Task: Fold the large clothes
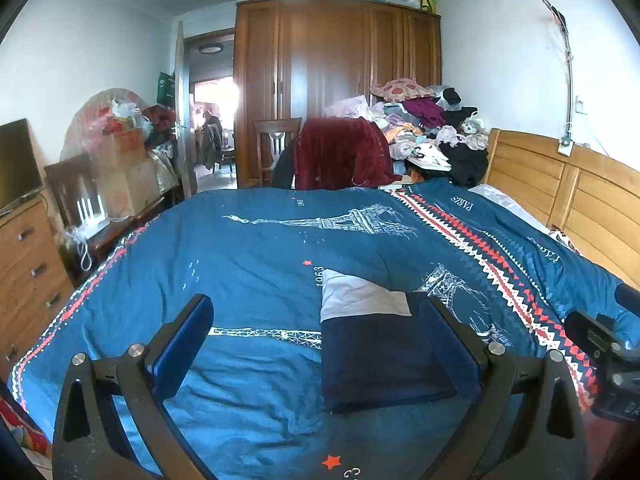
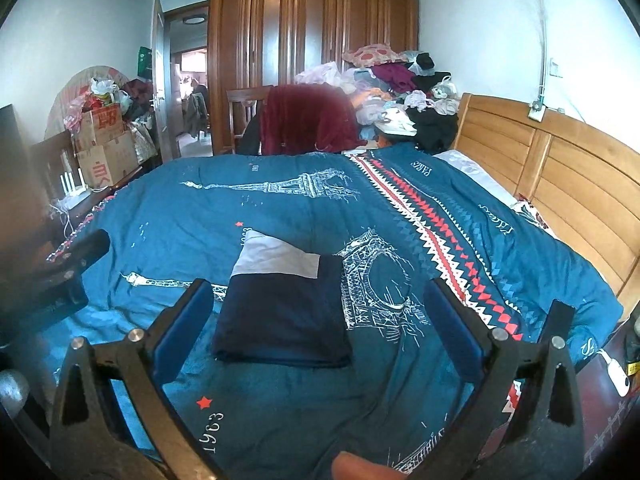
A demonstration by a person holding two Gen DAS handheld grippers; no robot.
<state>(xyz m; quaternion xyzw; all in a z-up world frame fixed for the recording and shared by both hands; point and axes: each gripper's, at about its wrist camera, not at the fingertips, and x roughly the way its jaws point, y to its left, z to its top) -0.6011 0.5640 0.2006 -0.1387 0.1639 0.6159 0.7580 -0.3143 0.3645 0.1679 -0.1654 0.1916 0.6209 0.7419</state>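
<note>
A folded garment (image 1: pixel 376 352) (image 2: pixel 280 312), navy with a pale grey upper part, lies flat as a neat rectangle on the blue bedspread (image 1: pixel 260 256) (image 2: pixel 248 208). My left gripper (image 1: pixel 316 312) hovers open above the bed, and the garment sits just inside its right finger (image 1: pixel 452 348). My right gripper (image 2: pixel 318 296) is open too, with the garment on the bed between its fingers, nearer the left finger (image 2: pixel 184 328). Nothing is held by either. The right gripper's body (image 1: pixel 604 356) shows at the right edge of the left wrist view; the left gripper's body (image 2: pixel 60 276) shows at the left of the right wrist view.
A heap of mixed clothes (image 1: pixel 424 128) (image 2: pixel 396 92) is piled at the far side of the bed. A maroon garment (image 1: pixel 340 152) hangs over a chair. A wooden headboard (image 1: pixel 560 192) runs along the right, a wardrobe (image 1: pixel 336 80) stands behind, drawers (image 1: pixel 28 272) and boxes (image 2: pixel 104 140) at left.
</note>
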